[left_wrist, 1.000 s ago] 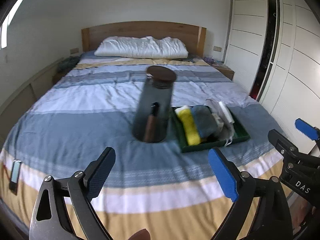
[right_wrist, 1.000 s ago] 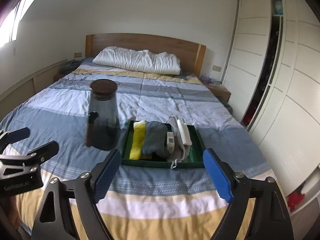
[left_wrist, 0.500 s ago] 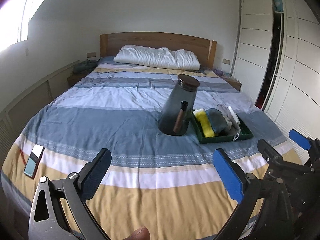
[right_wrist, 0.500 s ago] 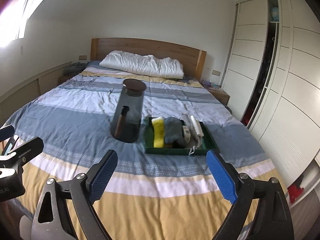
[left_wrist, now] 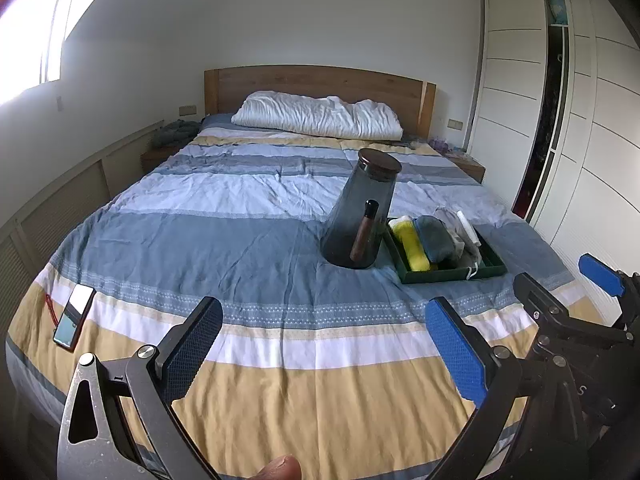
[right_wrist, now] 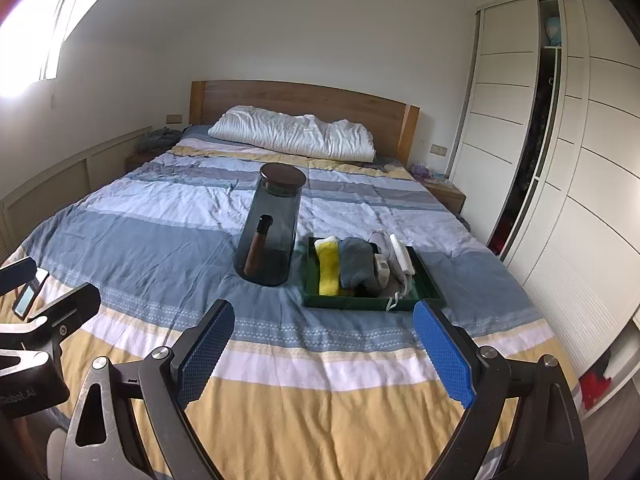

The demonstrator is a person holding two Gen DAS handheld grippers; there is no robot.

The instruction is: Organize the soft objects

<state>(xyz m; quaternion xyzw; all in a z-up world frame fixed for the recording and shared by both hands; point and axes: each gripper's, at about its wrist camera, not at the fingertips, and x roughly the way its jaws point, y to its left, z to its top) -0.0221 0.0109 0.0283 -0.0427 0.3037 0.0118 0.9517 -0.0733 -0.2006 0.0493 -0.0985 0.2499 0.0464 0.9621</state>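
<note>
Both my claws, left gripper (left_wrist: 324, 354) and right gripper (right_wrist: 324, 350), gape wide, empty; ahead, the green tray (right_wrist: 428, 286) corrals the folded cloths (right_wrist: 354, 264) tidily.

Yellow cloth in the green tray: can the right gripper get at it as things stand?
Probably yes. The right gripper is open, and only bare bedspread lies between it and the tray. The yellow cloth lies exposed on top, though the pitcher stands close beside it.
</note>
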